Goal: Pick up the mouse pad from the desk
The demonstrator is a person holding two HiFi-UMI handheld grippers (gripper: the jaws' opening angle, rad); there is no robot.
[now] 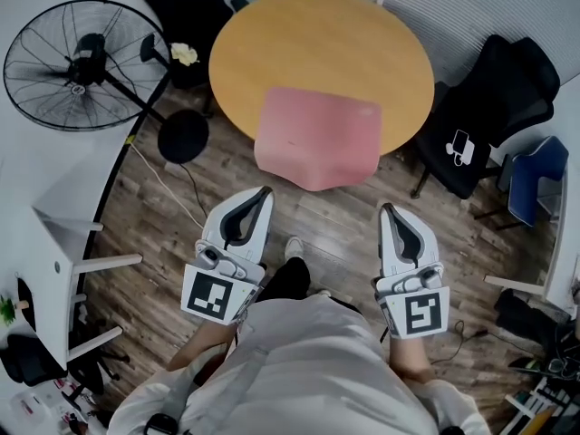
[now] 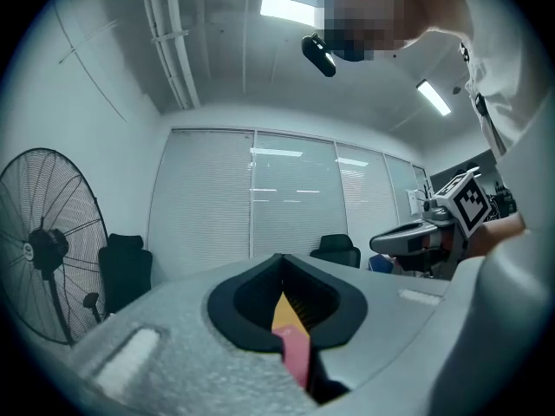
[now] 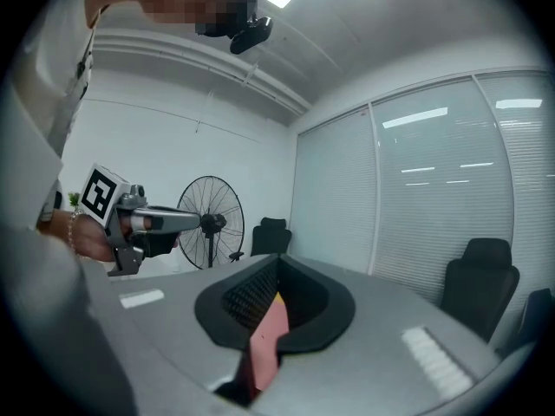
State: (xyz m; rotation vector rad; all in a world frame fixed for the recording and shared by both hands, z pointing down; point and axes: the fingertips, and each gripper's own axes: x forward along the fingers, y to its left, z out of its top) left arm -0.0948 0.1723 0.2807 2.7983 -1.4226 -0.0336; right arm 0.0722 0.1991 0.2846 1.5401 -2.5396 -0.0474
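A pink mouse pad (image 1: 317,137) lies on the round wooden table (image 1: 317,43), its near part drooping over the table's front edge. My left gripper (image 1: 263,191) is shut and empty, short of the pad's lower left corner. My right gripper (image 1: 387,208) is shut too, below and right of the pad, clear of it. In the left gripper view the closed jaws (image 2: 282,271) leave a slit that shows a strip of the pink pad (image 2: 295,349). The right gripper view shows the same between its jaws (image 3: 277,271), with the pad (image 3: 267,336) ahead.
A standing fan (image 1: 77,62) is at the left with its round base (image 1: 183,136) and a cable on the wood floor. Black office chairs (image 1: 494,107) stand to the right and behind the table. A white desk (image 1: 54,234) sits at the left.
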